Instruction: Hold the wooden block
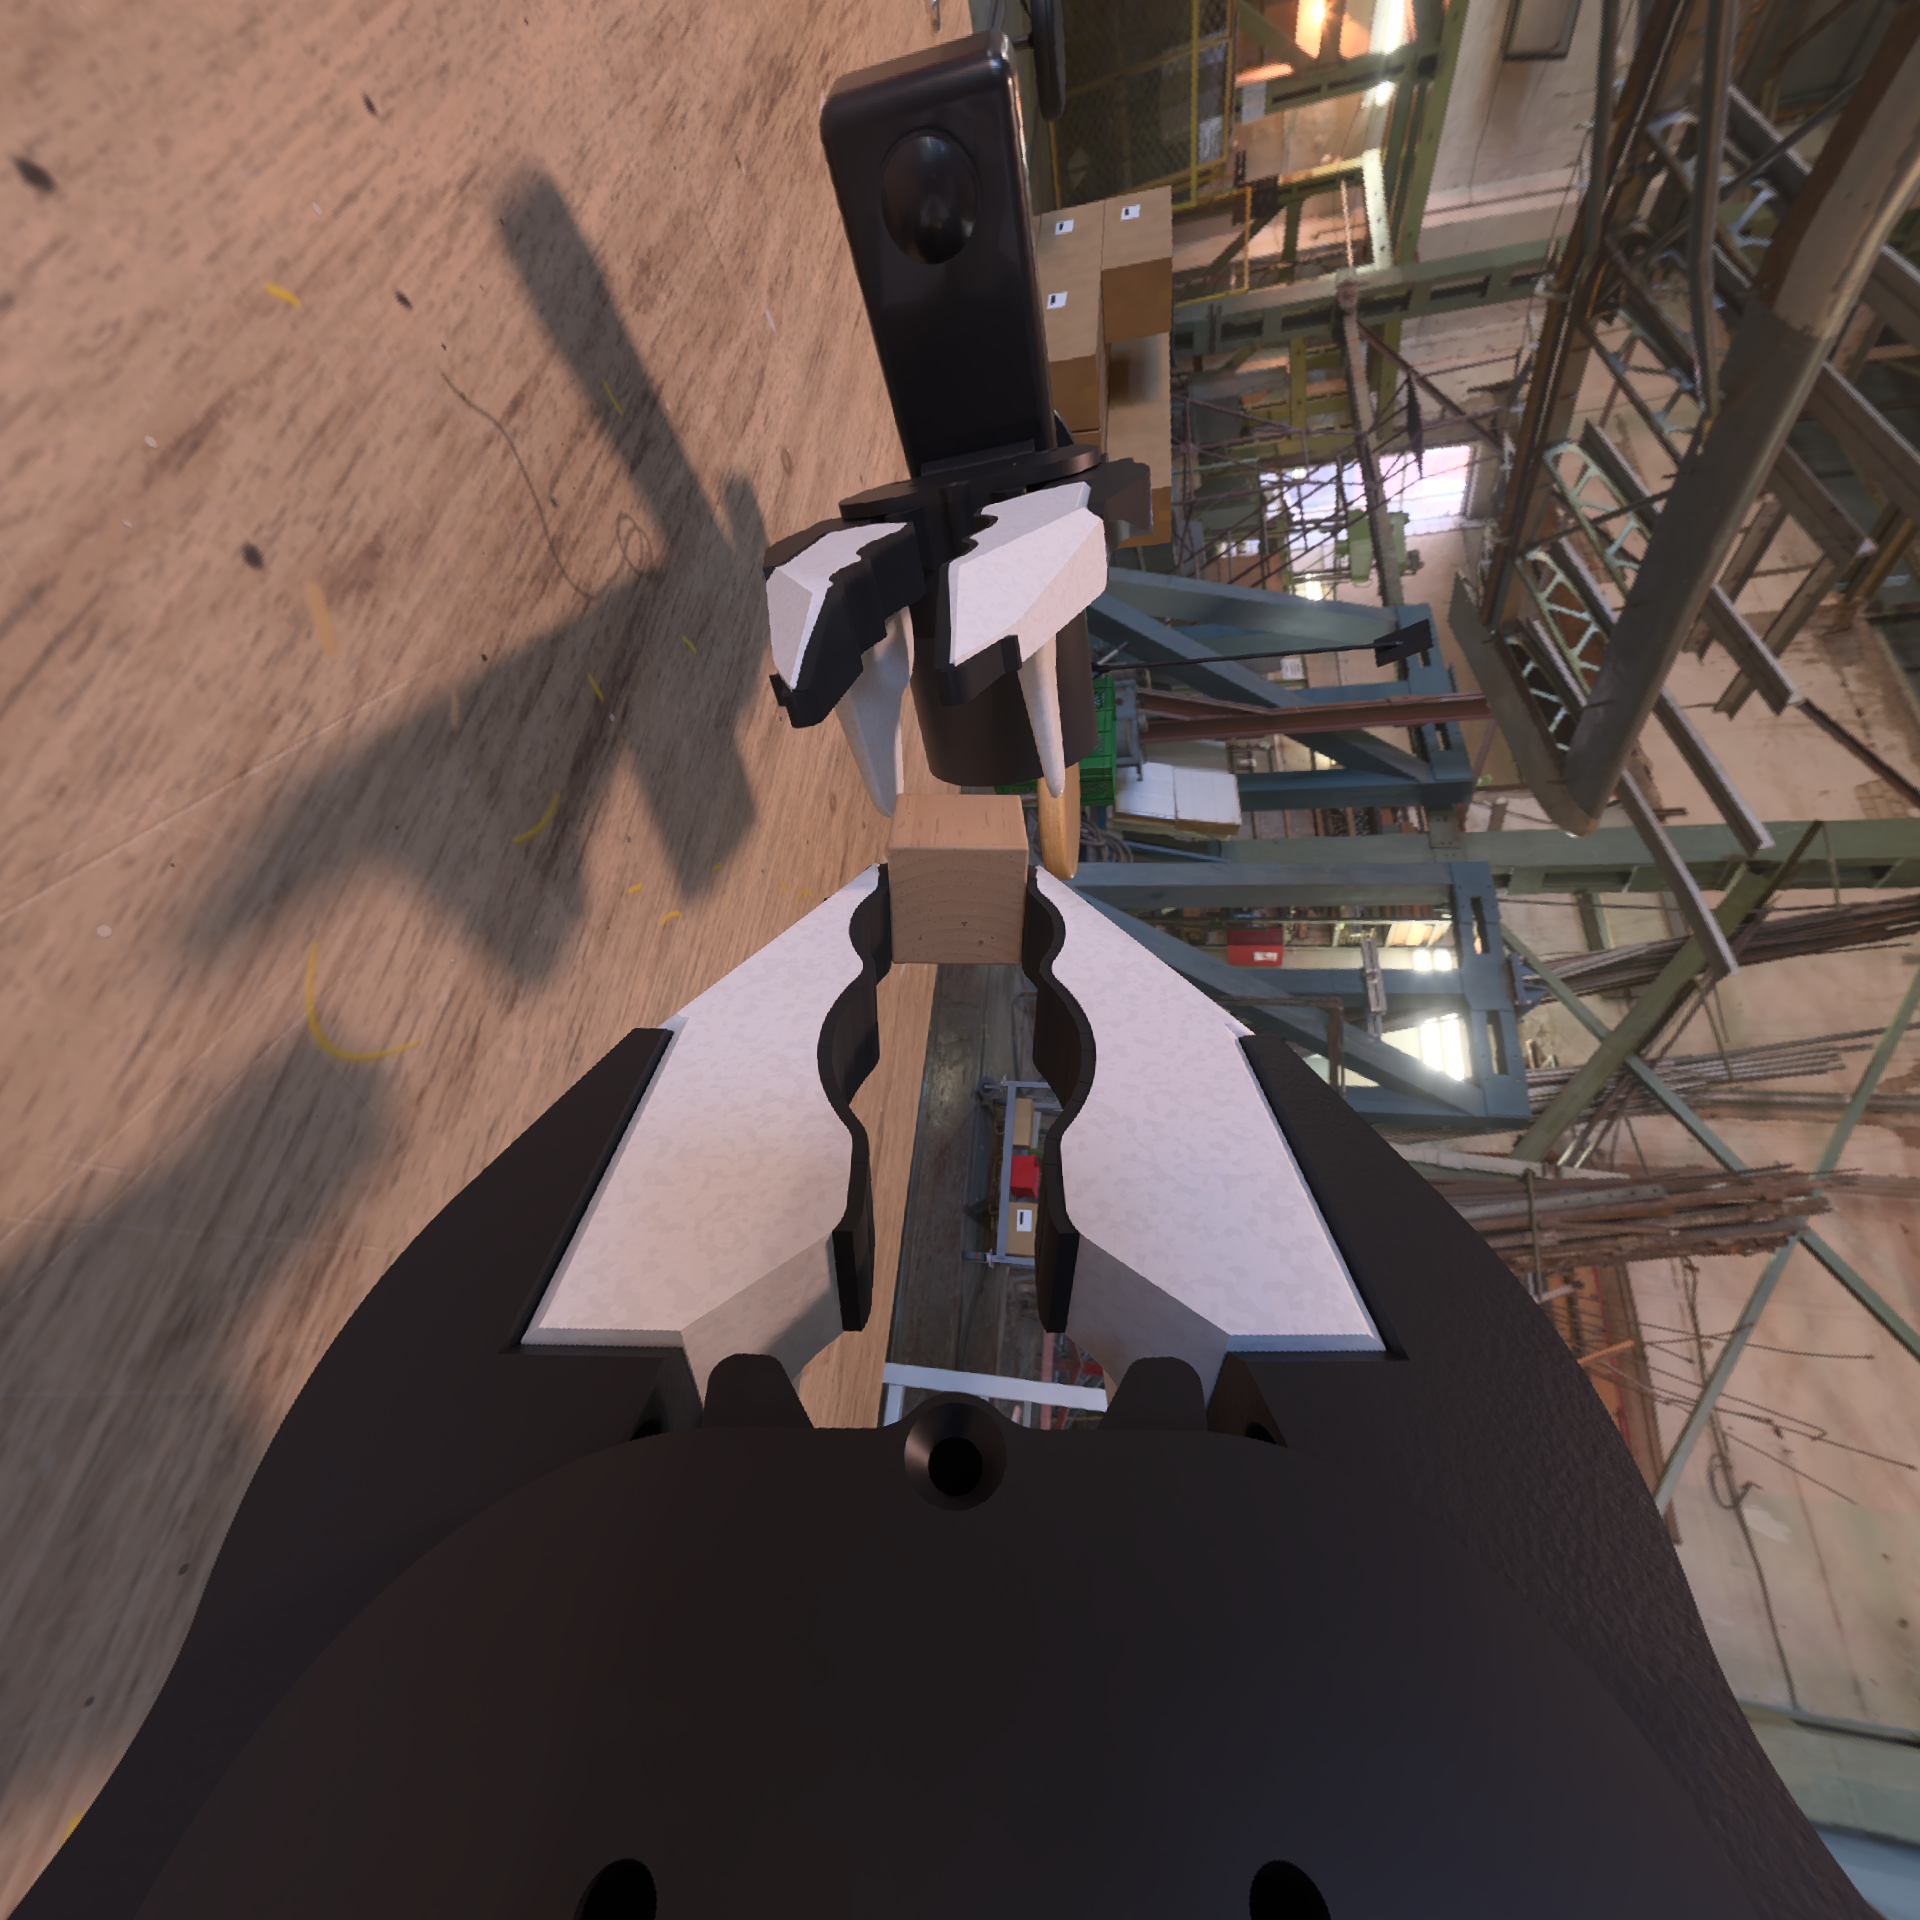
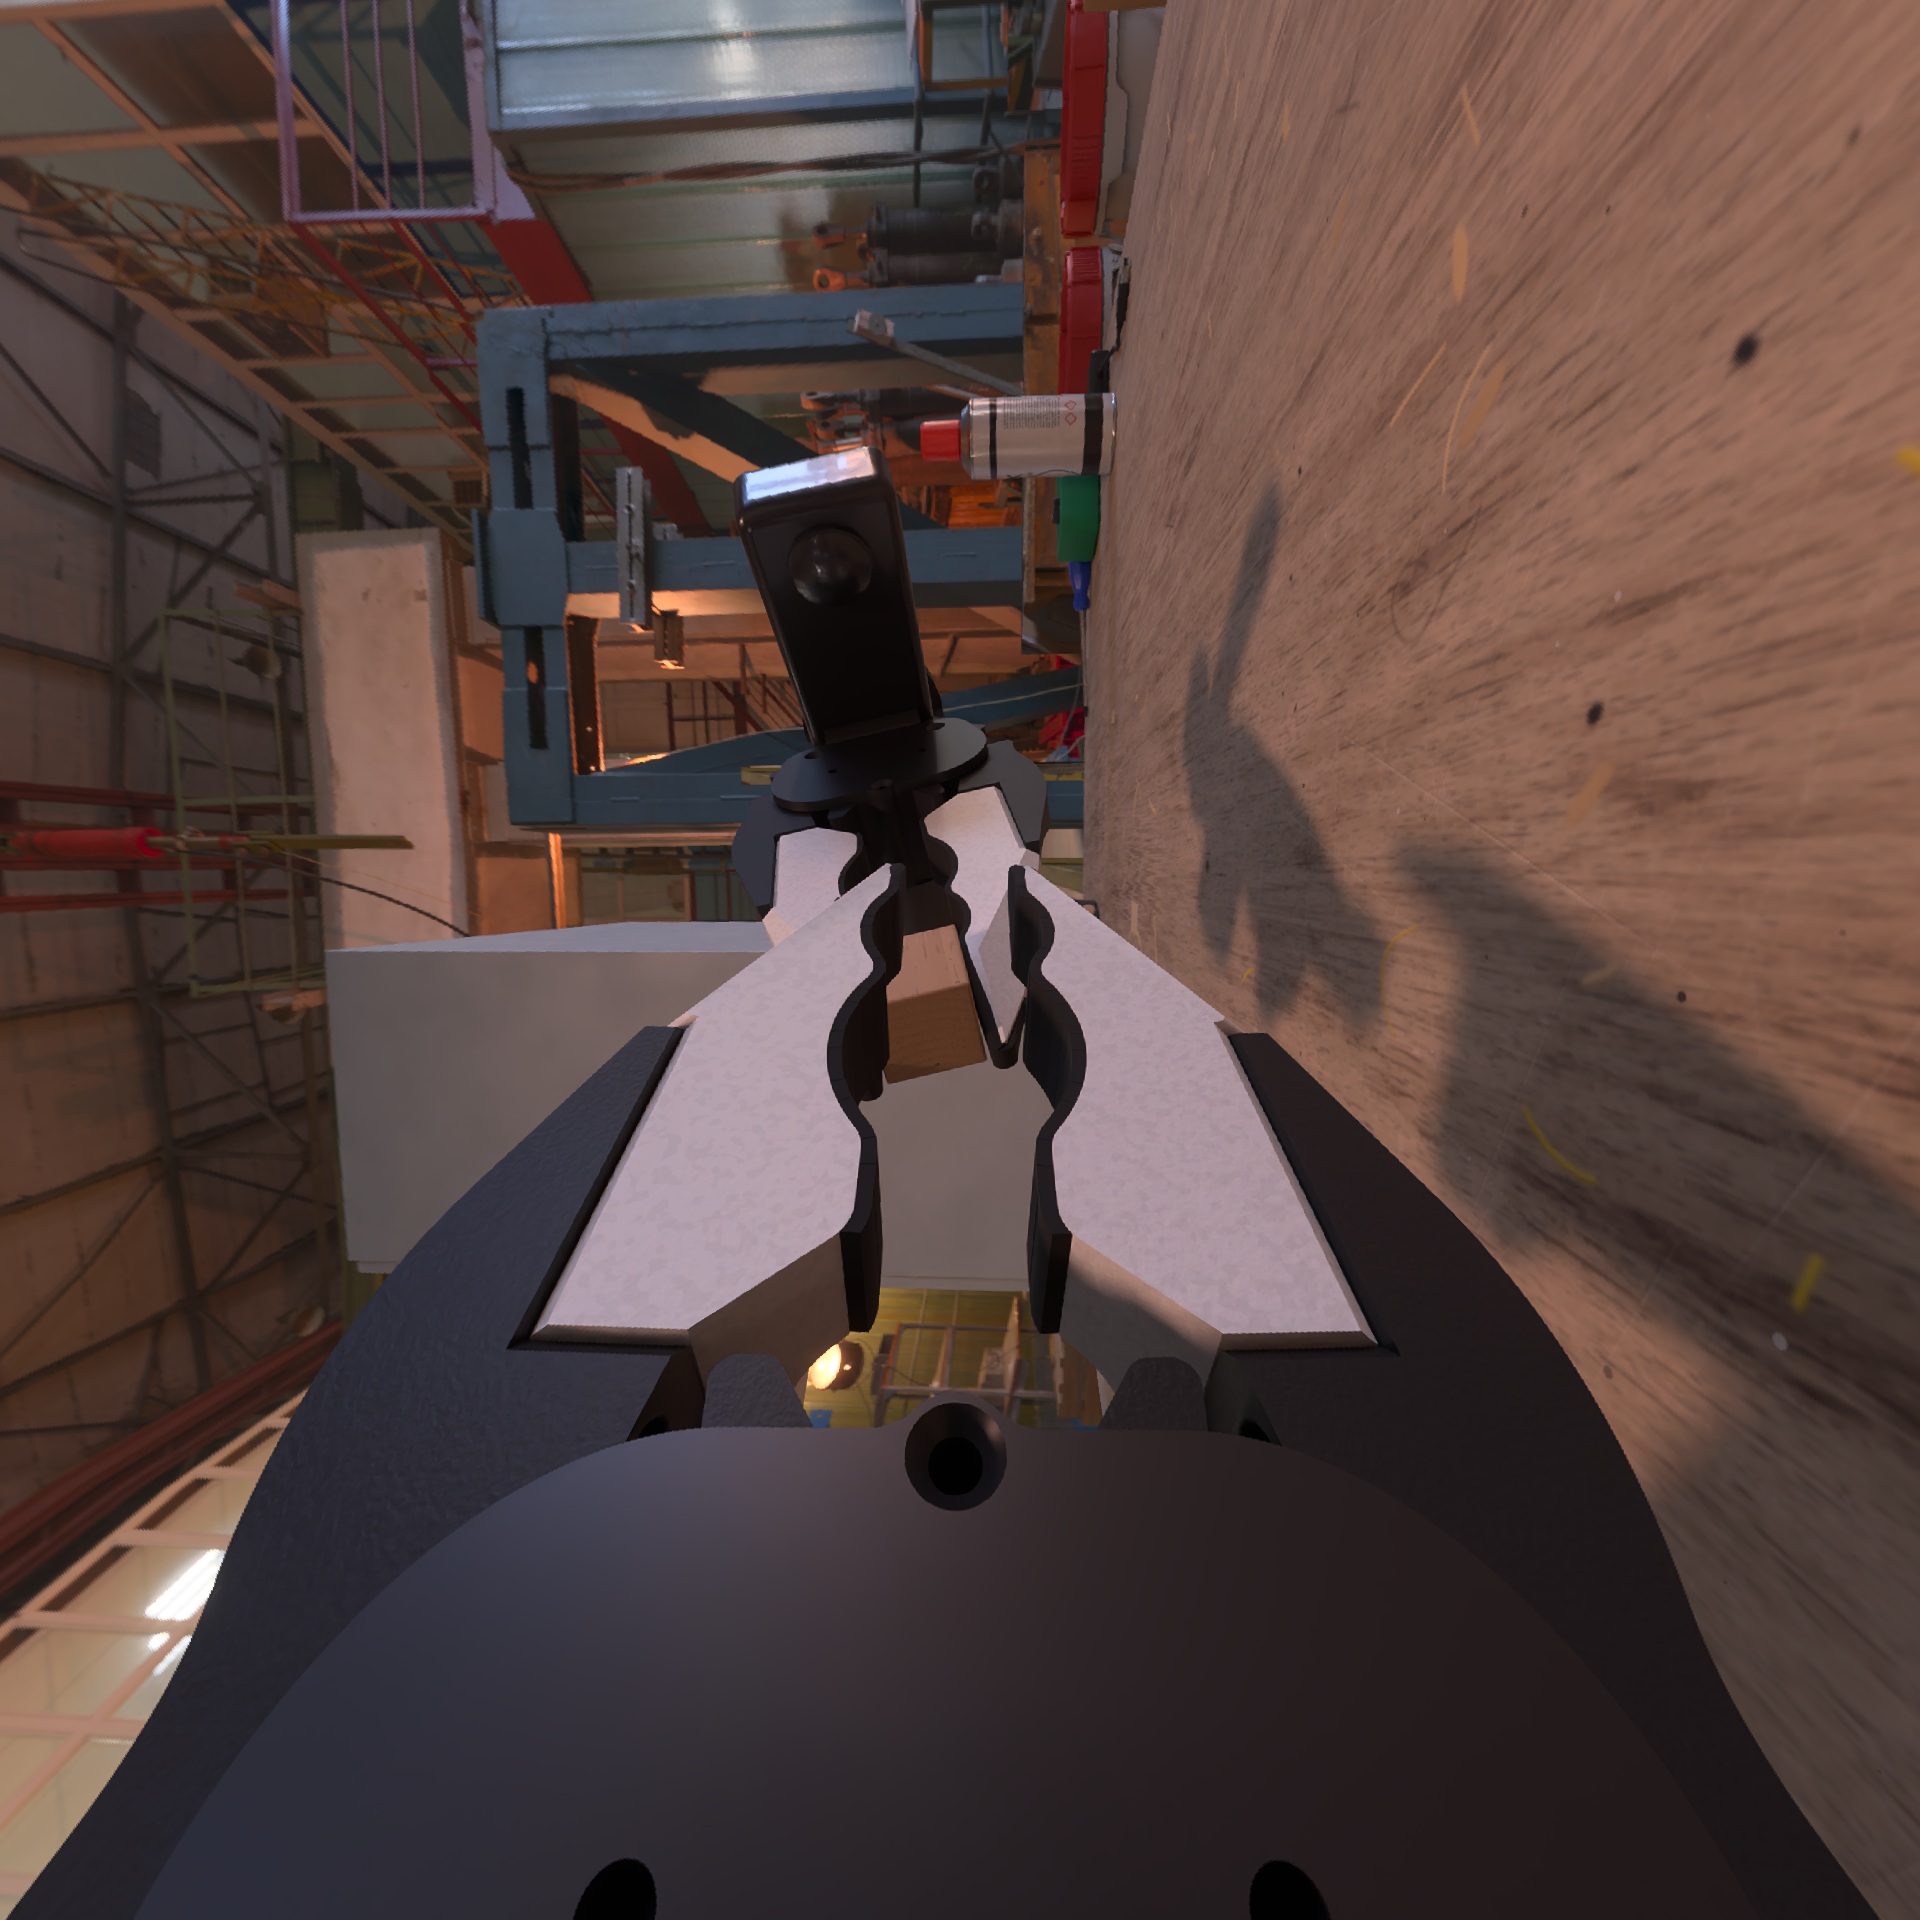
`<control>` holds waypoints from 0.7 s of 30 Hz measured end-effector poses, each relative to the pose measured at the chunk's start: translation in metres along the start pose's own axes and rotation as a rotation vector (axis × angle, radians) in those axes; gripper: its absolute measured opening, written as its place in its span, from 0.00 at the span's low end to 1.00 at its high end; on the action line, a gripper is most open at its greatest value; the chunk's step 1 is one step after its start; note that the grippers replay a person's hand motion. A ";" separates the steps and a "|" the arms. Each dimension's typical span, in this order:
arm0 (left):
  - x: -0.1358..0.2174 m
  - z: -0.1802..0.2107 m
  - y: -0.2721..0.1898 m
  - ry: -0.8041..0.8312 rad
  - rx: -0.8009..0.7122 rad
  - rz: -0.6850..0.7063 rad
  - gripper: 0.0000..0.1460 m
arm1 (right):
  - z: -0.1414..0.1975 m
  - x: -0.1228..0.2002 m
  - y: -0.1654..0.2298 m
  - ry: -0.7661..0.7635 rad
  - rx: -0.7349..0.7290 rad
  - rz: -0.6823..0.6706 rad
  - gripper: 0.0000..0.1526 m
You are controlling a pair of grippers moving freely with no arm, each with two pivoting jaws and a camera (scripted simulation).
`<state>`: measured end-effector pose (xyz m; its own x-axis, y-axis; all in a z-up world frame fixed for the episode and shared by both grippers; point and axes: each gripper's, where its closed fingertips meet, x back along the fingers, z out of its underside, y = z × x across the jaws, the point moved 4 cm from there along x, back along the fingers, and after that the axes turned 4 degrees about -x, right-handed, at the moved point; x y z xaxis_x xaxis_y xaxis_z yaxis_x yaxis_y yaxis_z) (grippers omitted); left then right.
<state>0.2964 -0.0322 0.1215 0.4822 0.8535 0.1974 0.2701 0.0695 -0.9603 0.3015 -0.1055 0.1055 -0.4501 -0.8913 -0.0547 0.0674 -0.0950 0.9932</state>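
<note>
The wooden block (image 1: 954, 904) is a small light-brown cuboid held in the air beside the wooden table top (image 1: 416, 520). My left gripper (image 1: 958, 883) is shut on it at the fingertips. My right gripper (image 1: 968, 795) faces the left one from the far side, its white fingertips straddling the block's far end, slightly apart from its sides. In the right wrist view the right gripper (image 2: 954, 883) has its jaws narrowly apart. The block (image 2: 933, 1023) and one white finger (image 2: 1000, 966) of the left gripper show in that gap. The left gripper's other finger is hidden.
The table top (image 2: 1558, 623) carries both grippers' shadows. A silver spray can with a red cap (image 2: 1039, 436) stands on it far off, with a green object (image 2: 1078, 520) and red containers (image 2: 1083, 125) along the same edge. A large grey box (image 2: 520, 1091) lies beyond the grippers.
</note>
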 end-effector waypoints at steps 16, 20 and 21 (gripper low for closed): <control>0.000 0.000 0.000 0.000 -0.004 -0.009 0.16 | 0.000 -0.002 -0.002 -0.003 -0.040 -0.055 0.13; 0.000 -0.001 -0.001 0.001 0.002 0.006 0.16 | 0.000 -0.002 0.000 -0.001 -0.019 -0.036 0.13; 0.000 -0.001 0.000 0.003 0.000 0.005 0.16 | 0.000 -0.002 0.000 -0.002 -0.023 -0.039 0.13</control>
<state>0.2966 -0.0328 0.1220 0.4859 0.8524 0.1931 0.2674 0.0654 -0.9614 0.3024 -0.1041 0.1057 -0.4546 -0.8858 -0.0935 0.0697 -0.1400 0.9877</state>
